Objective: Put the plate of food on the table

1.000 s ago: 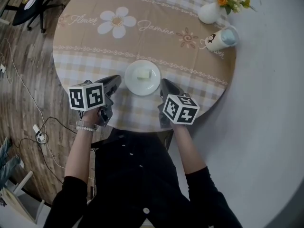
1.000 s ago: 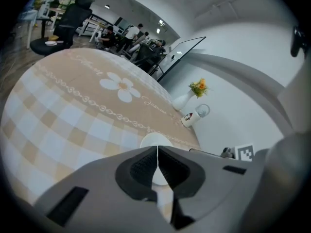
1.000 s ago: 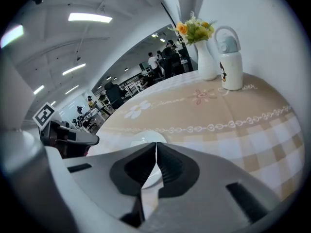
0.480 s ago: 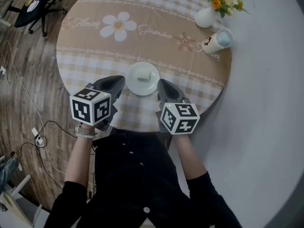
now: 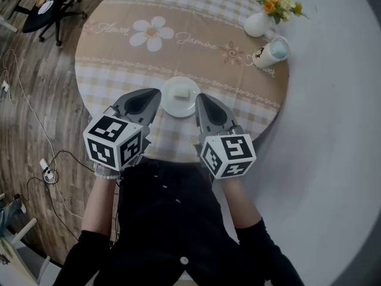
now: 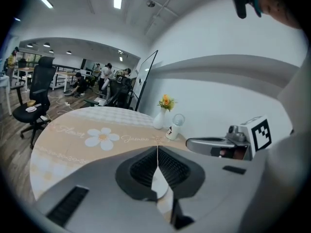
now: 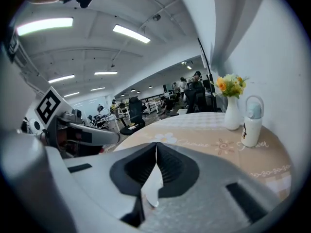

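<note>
- Your left gripper [image 5: 156, 93] hangs just beside the left rim of the plate [image 5: 180, 104]. Its jaws are pressed together at the tips, pinching nothing.
- Your right gripper [image 5: 198, 98] is just beside the plate's right rim, its jaws likewise pressed together and empty.
- The plate sits flat on the tabletop [image 5: 119, 58] near the edge closest to you, between your two grippers, with a pale piece of food [image 5: 181, 92] on it.
- A vase of flowers [image 5: 262, 19] and a bottle [image 5: 271, 51] stand at the far right, well apart from the plate.
</note>
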`<state>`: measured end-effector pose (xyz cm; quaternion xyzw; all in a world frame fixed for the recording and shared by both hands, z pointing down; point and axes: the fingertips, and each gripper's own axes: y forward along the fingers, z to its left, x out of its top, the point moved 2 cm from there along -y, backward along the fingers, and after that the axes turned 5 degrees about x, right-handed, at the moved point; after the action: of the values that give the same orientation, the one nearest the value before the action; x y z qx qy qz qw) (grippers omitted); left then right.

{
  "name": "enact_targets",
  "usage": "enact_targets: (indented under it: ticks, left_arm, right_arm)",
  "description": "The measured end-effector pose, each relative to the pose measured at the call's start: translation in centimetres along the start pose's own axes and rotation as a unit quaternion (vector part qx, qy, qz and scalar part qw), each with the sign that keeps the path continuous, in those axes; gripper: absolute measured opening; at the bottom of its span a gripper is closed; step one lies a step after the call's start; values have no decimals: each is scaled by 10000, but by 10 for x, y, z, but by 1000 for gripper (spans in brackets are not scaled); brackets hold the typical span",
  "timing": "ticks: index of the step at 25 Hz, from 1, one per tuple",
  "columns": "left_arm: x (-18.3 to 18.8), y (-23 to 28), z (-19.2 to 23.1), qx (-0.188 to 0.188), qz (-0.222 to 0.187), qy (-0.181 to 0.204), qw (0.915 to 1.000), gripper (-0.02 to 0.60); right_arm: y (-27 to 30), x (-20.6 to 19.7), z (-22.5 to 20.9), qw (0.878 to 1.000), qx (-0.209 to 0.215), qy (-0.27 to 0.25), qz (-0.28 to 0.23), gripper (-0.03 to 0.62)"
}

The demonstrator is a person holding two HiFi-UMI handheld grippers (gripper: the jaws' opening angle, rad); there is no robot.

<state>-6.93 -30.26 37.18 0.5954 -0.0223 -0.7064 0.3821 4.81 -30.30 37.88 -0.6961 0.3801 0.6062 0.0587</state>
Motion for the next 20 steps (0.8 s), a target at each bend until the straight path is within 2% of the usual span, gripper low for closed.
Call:
enact_targets:
  ticks: [9,17,20]
  left_arm:
    - [32,-26,-26,61,-600,707,9957,5]
    - [50,-45,-34,153,-1011,1096,9887,5]
    - [51,-51,-35,236,-1002,1206,9873,5]
  right_arm:
    - [-19,42,27,9972,158,-484,-545,3]
    - [-32,57,35,9932,38,-951,-664,2]
    - [-36,62,37,9919,15,-1056,-712,2]
